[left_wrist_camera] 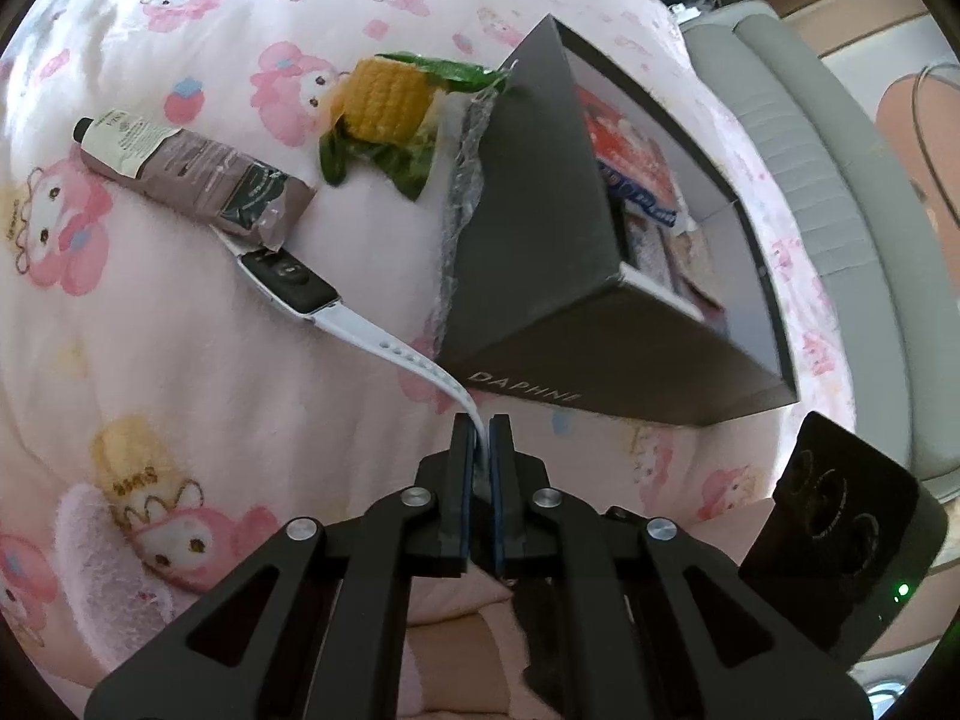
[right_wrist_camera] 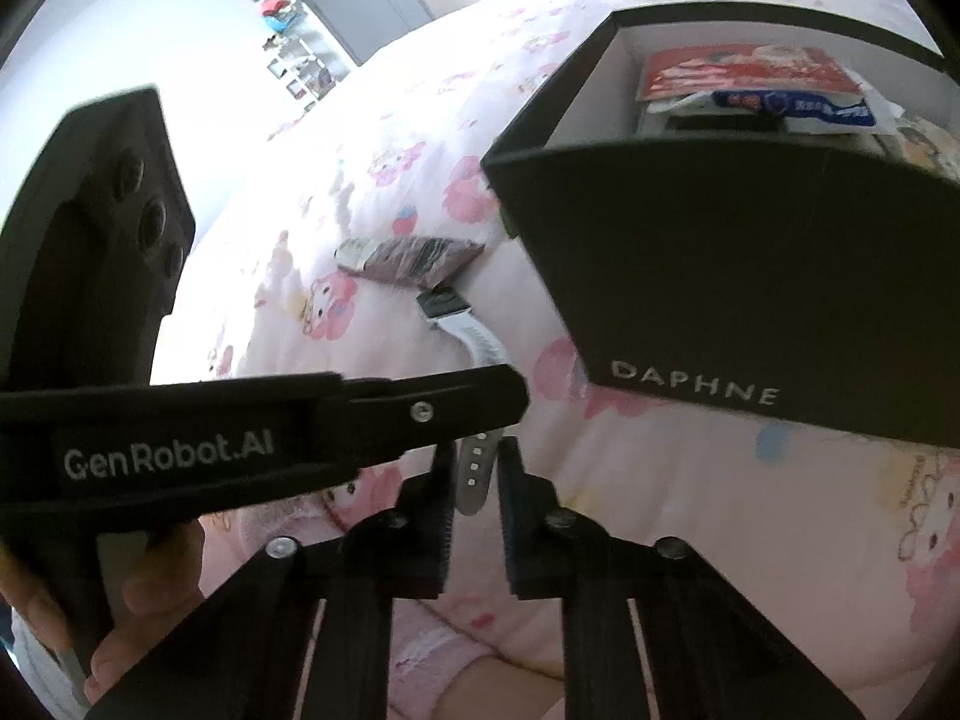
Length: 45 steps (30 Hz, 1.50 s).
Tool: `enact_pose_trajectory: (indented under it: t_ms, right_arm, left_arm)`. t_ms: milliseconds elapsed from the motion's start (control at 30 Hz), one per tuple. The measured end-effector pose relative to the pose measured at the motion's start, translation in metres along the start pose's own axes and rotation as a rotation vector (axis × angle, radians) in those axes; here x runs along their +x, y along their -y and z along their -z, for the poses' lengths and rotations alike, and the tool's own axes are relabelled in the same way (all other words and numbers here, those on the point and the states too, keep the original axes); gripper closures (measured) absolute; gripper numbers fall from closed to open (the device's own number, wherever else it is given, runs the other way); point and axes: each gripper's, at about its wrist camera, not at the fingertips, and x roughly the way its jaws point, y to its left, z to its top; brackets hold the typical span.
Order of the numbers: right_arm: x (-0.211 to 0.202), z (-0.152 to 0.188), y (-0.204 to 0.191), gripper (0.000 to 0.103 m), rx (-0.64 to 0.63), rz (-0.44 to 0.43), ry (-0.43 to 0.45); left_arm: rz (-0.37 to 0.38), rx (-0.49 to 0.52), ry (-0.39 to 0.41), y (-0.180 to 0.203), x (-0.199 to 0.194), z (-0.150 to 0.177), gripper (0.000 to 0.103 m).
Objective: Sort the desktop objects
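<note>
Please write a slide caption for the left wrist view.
Left gripper pinches the white watch strap beside the black box.

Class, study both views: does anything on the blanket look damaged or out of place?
Yes. The brown squeezed cream tube is crumpled, its flattened end lying over the white-strapped smartwatch. Torn clear plastic wrap hangs off the dark grey cardboard box's side.
</note>
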Motion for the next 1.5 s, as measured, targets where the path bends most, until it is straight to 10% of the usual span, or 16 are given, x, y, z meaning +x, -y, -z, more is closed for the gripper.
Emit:
enact_pose_trajectory:
  t_ms: [267,700,833,1300,1500]
  right_arm:
    - [-0.025,-0.005,0.0,0.101,-0.012,0.041,0.075]
    - [-0.056,-0.009,0.014,0.102,0.035,0.095,0.186]
    - [-0.054,-0.008,0.014,0.102,0.037,0.099,0.187]
    - [-0.05,-0.01,0.013,0.101,0.035,0.105,0.19]
    - [-0.039,-0.011,0.023,0.099,0.071,0.078,0.153]
  left_arm:
    - [0.112,-0.131,0.033,-0.02,-0.014,-0.005,0.086]
    - [-0.01,-0.412,0.093,-0.076,-0.01,-0.014,0.086]
    - [0.093,-0.494,0.143,-0.089,-0.017,-0.016,0.084]
    - [0.072,-0.494,0.123,-0.09,-0.002,-0.02,0.08]
    - [-0.047,-0.348,0.08,-0.069,0.003,-0.021,0.102]
